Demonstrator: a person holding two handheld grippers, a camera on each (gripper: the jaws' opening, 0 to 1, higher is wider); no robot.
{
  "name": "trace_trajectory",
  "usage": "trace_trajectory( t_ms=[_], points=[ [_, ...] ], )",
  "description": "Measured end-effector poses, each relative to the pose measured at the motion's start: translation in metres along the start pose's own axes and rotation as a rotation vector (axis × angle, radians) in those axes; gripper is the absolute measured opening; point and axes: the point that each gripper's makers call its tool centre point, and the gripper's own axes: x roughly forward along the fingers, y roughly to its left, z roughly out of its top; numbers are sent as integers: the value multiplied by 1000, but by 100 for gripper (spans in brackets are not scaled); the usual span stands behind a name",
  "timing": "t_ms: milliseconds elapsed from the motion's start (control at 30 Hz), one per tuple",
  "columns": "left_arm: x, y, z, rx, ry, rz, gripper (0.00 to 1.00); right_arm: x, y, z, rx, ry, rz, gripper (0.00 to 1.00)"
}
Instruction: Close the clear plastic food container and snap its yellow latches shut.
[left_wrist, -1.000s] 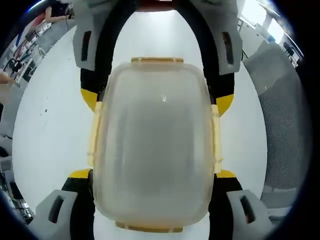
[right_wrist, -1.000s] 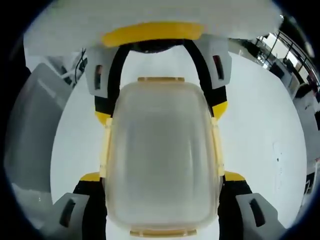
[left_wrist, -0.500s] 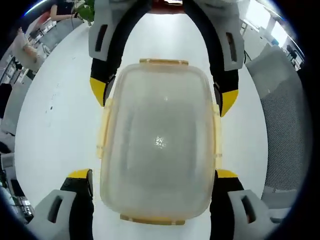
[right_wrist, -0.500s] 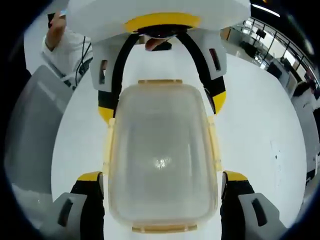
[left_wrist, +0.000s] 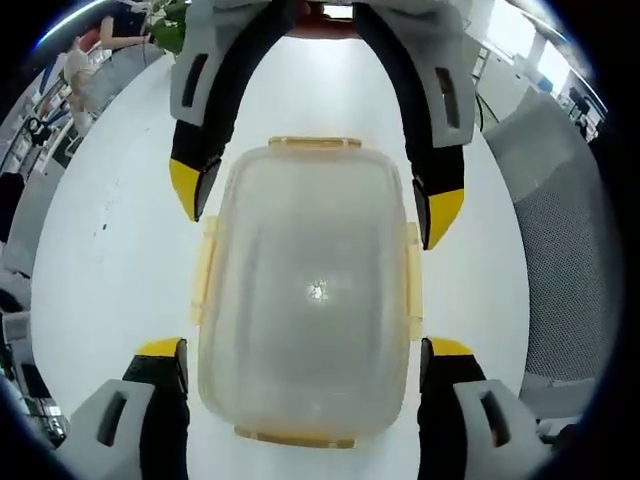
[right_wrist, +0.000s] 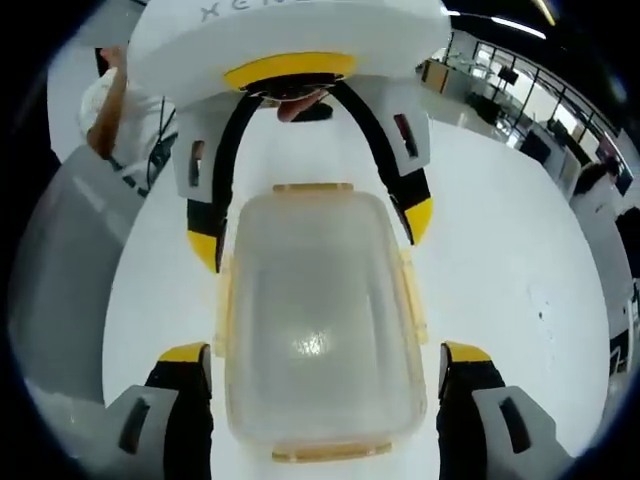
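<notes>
on the far left of the left gripper view a white table (left_wrist: 100, 300) carries the clear plastic food container (left_wrist: 310, 300), lid on, lying lengthwise between the two tools. the left gripper (left_wrist: 305, 350) has its jaws spread wide, one yellow tip on each side of the near end, just beside the walls and apparently not touching. the yellow latches (left_wrist: 205, 270) run along both long sides and across both short ends; whether any has clicked home cannot be told.

across the container, the right gripper (right_wrist: 325, 355) is equally wide, straddling the opposite end without gripping.

to do the step well, each tool should likely press one side latch squarely inward against the wall while the other steadies the box, so it does not slide on the smooth table.

at far right stands a grey mesh chair (left_wrist: 560, 250).
</notes>
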Motion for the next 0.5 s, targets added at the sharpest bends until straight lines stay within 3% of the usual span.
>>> trace_trajectory(
  t_ms=[333, 500],
  points=[
    [-5, -4, 6, -61, -108, 11, 95, -3, 7, 3, 111, -101, -5, 95],
    [-7, -3, 7, -114, -159, 40, 95, -5, 3, 6, 156, -164, -69, 95]
  ],
)
